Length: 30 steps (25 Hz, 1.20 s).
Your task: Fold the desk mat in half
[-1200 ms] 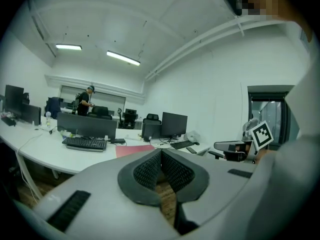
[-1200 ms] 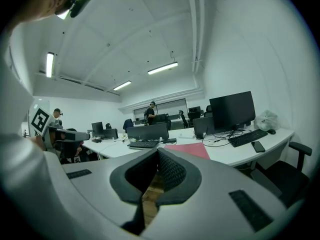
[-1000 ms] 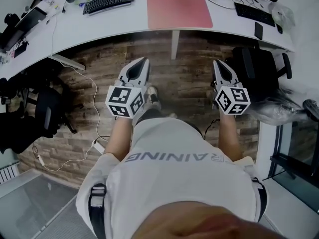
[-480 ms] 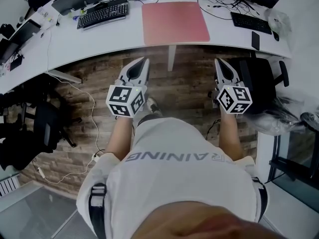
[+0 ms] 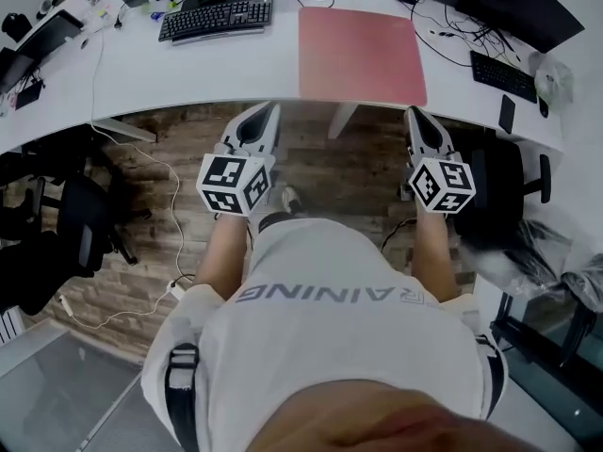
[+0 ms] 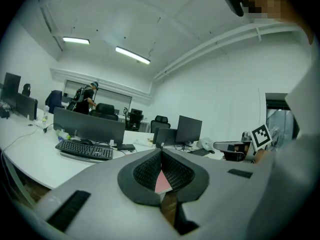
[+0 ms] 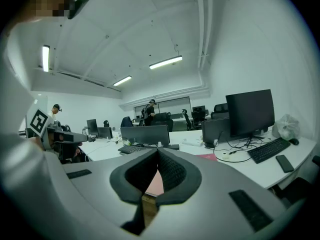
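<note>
left gripper point(image 5: 268, 109): closed, empty | right gripper point(image 5: 415, 113): closed, empty | desk mat point(image 6: 161, 183): sliver past jaws

We see a big room with white walls point(image 6: 220, 84) and a white ceiling point(image 7: 150, 24). Long lights point(image 6: 132, 55) shine up there. The floor point(image 5: 367, 172) is made of brown wood planks. A long white tabletop point(image 5: 141, 73) bends across the room. It has a black keyboard point(image 5: 217, 17) and dark screens point(image 6: 89, 125) on it. A black chair point(image 5: 66, 243) stands at the left and another chair point(image 5: 499, 191) at the right. A thin white cable point(image 5: 177, 224) lies on the floor. At the far right we think there is a glass door point(image 6: 276, 115), but it is hard to tell.
</note>
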Motion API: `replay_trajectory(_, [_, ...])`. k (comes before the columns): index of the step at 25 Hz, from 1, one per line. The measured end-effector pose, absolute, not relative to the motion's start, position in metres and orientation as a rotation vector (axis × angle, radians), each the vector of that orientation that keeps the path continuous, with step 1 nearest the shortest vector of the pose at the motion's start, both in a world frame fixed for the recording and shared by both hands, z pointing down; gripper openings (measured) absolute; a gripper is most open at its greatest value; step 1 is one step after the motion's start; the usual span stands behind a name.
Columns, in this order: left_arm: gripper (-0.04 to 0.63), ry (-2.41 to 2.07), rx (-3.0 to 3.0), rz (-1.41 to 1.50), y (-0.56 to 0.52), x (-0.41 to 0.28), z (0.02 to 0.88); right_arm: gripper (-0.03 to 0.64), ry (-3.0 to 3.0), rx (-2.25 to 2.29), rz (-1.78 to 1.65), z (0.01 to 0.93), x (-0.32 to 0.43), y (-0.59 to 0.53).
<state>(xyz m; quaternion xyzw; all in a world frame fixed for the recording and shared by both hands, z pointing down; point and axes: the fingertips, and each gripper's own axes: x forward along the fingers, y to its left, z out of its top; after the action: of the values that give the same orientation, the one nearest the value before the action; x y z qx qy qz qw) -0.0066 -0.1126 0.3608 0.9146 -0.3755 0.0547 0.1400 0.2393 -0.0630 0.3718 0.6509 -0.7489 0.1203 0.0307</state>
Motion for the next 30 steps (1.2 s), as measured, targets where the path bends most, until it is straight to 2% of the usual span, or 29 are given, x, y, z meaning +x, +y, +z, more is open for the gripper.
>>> replay_trajectory(11, [0.028, -1.179, 2.528, 0.155, -0.21, -0.083, 0.391, 0.025, -2.313, 1.749, 0.342, 0.403, 0.152, -0.183])
replay_trajectory(19, [0.028, -1.259, 2.417, 0.157, -0.232, -0.117, 0.412, 0.029, -2.309, 1.468, 0.313, 0.44, 0.105, -0.237])
replay_trajectory(21, [0.028, -1.278, 2.387, 0.172, -0.232, -0.121, 0.42, 0.052, -2.291, 1.398, 0.312, 0.459, 0.099, -0.244])
replay_trajectory(24, [0.028, -1.315, 2.345, 0.197, -0.237, -0.123, 0.429, 0.122, -2.268, 1.297, 0.323, 0.489, 0.094, -0.256])
replay_trajectory(30, [0.028, -1.376, 2.28, 0.203, -0.247, -0.109, 0.435, 0.147, -2.207, 1.051, 0.352, 0.564, 0.087, -0.268])
